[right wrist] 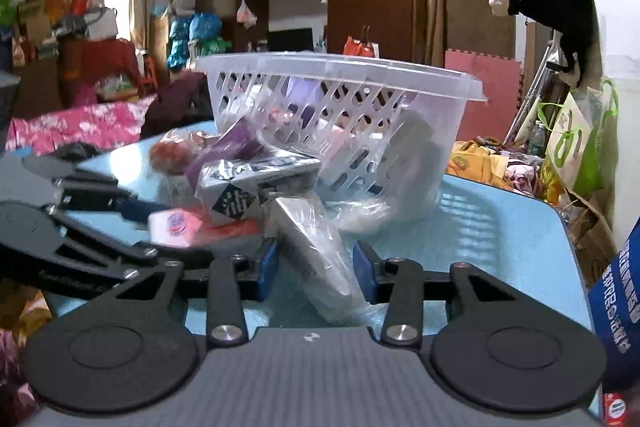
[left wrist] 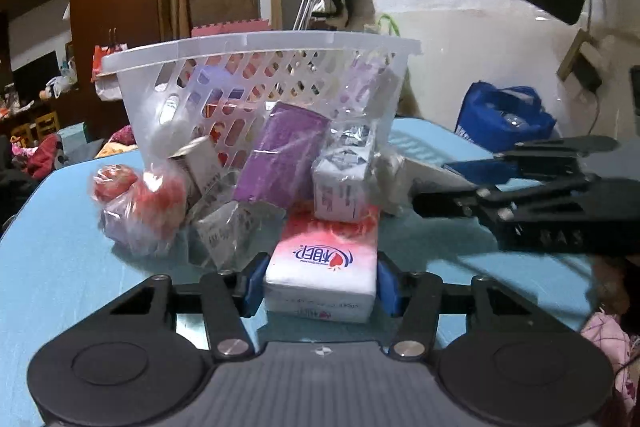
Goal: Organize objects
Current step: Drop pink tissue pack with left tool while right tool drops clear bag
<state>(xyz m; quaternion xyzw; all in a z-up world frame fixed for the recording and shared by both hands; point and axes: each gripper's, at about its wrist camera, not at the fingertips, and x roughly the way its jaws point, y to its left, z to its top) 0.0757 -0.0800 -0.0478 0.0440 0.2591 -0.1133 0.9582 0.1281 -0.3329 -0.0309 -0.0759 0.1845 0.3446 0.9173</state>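
Tissues (left wrist: 322, 269) in a pink-and-white pack are sitting between the blue pads of the left hand-held gripper (left wrist: 320, 283), and both pads are pressing against the pack's sides, so this hand-held gripper is clamping it just above the blue surface (left wrist: 60, 259). Right behind the pack, a pile of goods is lying in front of a clear plastic basket (left wrist: 256, 67): a purple packet (left wrist: 280, 155) is leaning against the basket wall, a white carton in clear wrap (left wrist: 344, 183) is standing just beside it, and a bag of red fruit (left wrist: 136, 203) is resting at the pile's left end. More boxes are showing through the basket's slotted wall, too blurred to name.

From the right wrist camera, the right hand-held gripper (right wrist: 316, 267) is sitting with its jaws parted around a grey box in a clear bag (right wrist: 316, 259). The left pad is lying close to the box and the right pad is standing apart from it, so nothing is being squeezed here. The box is lying on the surface (right wrist: 500, 239) at the near end of the pile, tilted toward the camera. The basket (right wrist: 340, 99) is standing behind it, and the other hand-held gripper (right wrist: 80, 227) is reaching in from the left beside the tissues (right wrist: 176, 227).
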